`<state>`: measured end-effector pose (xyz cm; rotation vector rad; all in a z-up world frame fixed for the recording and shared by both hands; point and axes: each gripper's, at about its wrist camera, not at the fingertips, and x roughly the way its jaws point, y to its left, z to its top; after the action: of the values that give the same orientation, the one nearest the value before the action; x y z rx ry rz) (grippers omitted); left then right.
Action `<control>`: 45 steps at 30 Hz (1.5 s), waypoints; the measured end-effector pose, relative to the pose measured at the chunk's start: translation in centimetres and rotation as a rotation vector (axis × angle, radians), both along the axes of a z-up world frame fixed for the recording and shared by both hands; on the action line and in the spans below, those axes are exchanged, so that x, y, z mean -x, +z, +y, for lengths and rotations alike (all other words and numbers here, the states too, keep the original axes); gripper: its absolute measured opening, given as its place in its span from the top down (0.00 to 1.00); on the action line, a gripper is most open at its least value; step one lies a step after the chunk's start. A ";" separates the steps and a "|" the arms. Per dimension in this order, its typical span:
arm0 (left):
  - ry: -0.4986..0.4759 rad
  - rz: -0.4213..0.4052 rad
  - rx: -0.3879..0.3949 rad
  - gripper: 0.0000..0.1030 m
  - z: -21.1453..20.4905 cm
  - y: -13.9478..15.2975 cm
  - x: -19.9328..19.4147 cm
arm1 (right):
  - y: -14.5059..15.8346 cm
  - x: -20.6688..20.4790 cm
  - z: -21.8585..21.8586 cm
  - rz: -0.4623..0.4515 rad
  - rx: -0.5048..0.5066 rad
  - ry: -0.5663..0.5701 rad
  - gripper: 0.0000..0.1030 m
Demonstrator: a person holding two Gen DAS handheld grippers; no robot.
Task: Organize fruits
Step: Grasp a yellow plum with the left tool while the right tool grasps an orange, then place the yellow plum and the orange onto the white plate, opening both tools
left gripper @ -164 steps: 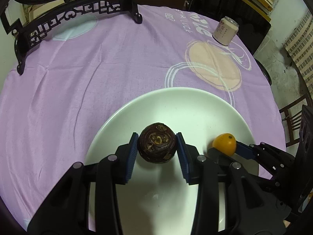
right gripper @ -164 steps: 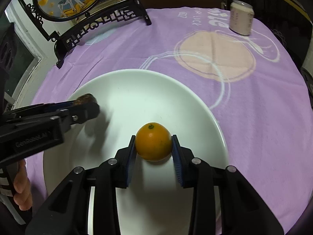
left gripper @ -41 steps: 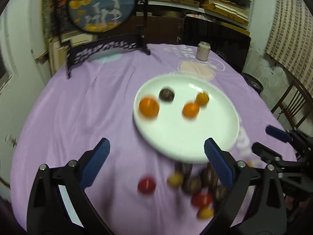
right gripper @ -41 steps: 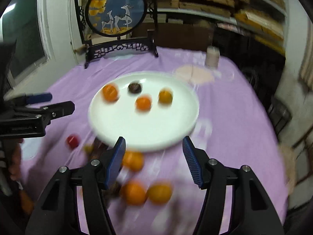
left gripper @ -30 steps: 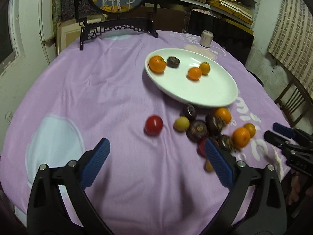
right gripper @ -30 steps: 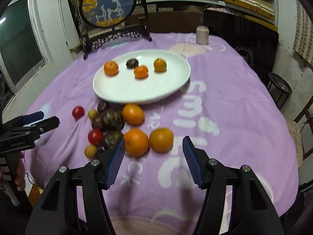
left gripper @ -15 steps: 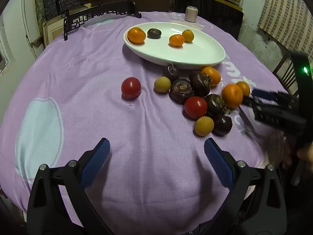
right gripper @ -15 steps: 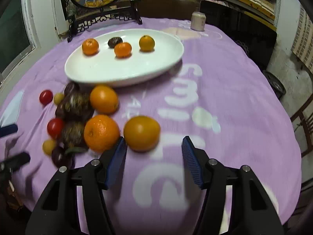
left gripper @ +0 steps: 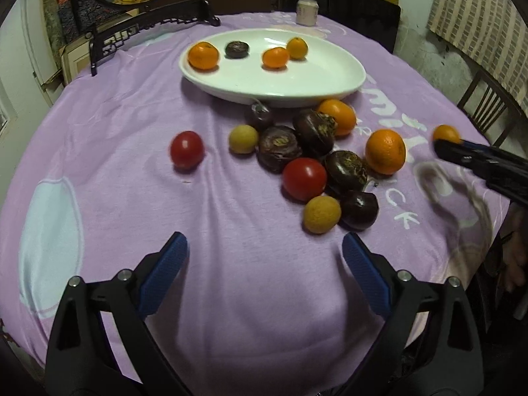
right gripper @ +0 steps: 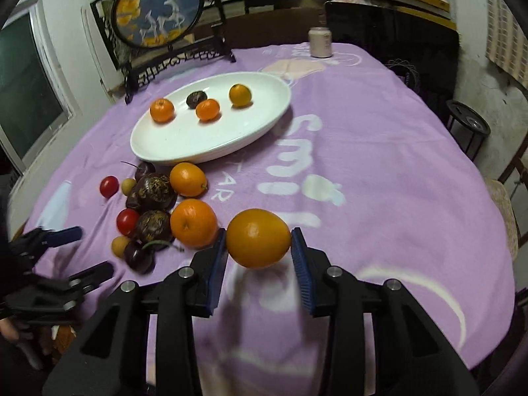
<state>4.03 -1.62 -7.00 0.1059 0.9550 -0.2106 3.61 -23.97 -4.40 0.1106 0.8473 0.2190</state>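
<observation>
My right gripper [right gripper: 258, 253] is shut on an orange [right gripper: 258, 242], lifted just above the purple cloth; it also shows at the right of the left wrist view [left gripper: 446, 134]. My left gripper [left gripper: 264, 264] is open and empty, short of a pile of loose fruit: a red tomato [left gripper: 304, 179], dark water chestnuts [left gripper: 280, 148], yellow fruits [left gripper: 321, 214] and another orange [left gripper: 385, 151]. A lone tomato [left gripper: 186, 149] lies to the left. The white plate [left gripper: 297, 82] behind holds three small oranges and one dark fruit [left gripper: 237, 49].
A round purple-clothed table [left gripper: 132, 99] holds everything. A framed round picture on a black stand [right gripper: 158, 16] and a can [right gripper: 319, 42] stand at the far side. A dark chair [left gripper: 488, 105] stands at the right. The left gripper shows at the lower left of the right wrist view [right gripper: 59, 264].
Both grippers left the plate and drew back over the loose fruit. In the last half second my right gripper closed on the nearest orange; my left gripper moved closer to the pile.
</observation>
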 end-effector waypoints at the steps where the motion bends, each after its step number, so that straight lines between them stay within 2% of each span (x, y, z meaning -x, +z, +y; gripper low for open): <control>1: -0.009 0.008 -0.008 0.09 -0.5 -0.3 -0.2 | 0.1 0.2 -0.3 -0.002 -0.006 -0.002 0.62; 5: -0.021 -0.012 -0.039 0.15 -1.9 -0.7 -0.5 | 0.5 1.0 -1.2 -0.017 -0.033 -0.007 0.62; 6: -0.021 -0.013 -0.033 0.24 -2.0 -0.7 -0.6 | 0.5 1.0 -1.3 -0.017 -0.039 -0.005 0.62; 7: -0.028 -0.008 -0.003 0.38 -2.0 -0.6 -0.8 | 0.4 1.0 -1.3 -0.016 -0.044 -0.001 0.62; 9: -0.030 -0.018 0.003 0.51 -2.3 -0.4 -0.9 | 0.3 1.0 -1.2 -0.012 -0.054 0.010 0.62; 10: -0.034 -0.026 -0.002 0.55 -2.5 -0.4 -1.0 | 0.2 0.9 -1.2 -0.009 -0.060 0.013 0.62; 14: -0.051 -0.038 0.008 0.57 -3.2 -0.5 -1.1 | -0.1 0.9 -1.0 0.003 -0.071 0.019 0.62; 16: -0.059 -0.031 0.027 0.78 -3.1 -0.3 -1.0 | -0.1 1.0 -0.9 0.007 -0.076 0.021 0.62; 18: -0.067 -0.010 0.070 0.78 -2.8 -0.1 -0.9 | 0.1 1.1 -0.7 0.002 -0.075 0.023 0.62; 24: -0.052 0.000 0.113 0.78 -1.4 0.4 -0.3 | 0.1 0.9 0.2 0.002 -0.074 0.037 0.62; 30: -0.008 -0.052 0.130 0.78 1.1 2.8 -1.1 | 0.3 -0.8 1.4 0.020 -0.057 0.063 0.62; 33: 0.015 -0.074 0.108 0.78 2.1 4.7 -3.8 | 1.4 -2.8 2.6 0.009 -0.028 0.094 0.62; 38: 0.068 -0.100 0.077 0.78 1.9 8.2 -12.2 | 3.5 -9.3 5.1 -0.018 0.002 0.139 0.62; 40: 0.085 -0.066 0.091 0.77 1.4 8.3 -16.2 | 3.9 -12.8 6.1 -0.019 0.008 0.148 0.62; 43: 0.119 -0.015 0.089 0.77 0.6 7.0 -20.7 | 3.1 -16.7 7.4 -0.003 0.052 0.138 0.62; 45: 0.127 0.021 0.105 0.77 0.3 6.0 -22.3 | 2.1 -18.5 7.9 0.018 0.085 0.125 0.62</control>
<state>26.32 -1.35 -0.98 -0.0529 0.9661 -0.1445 22.10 -16.04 -2.32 -0.0197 0.8807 0.2994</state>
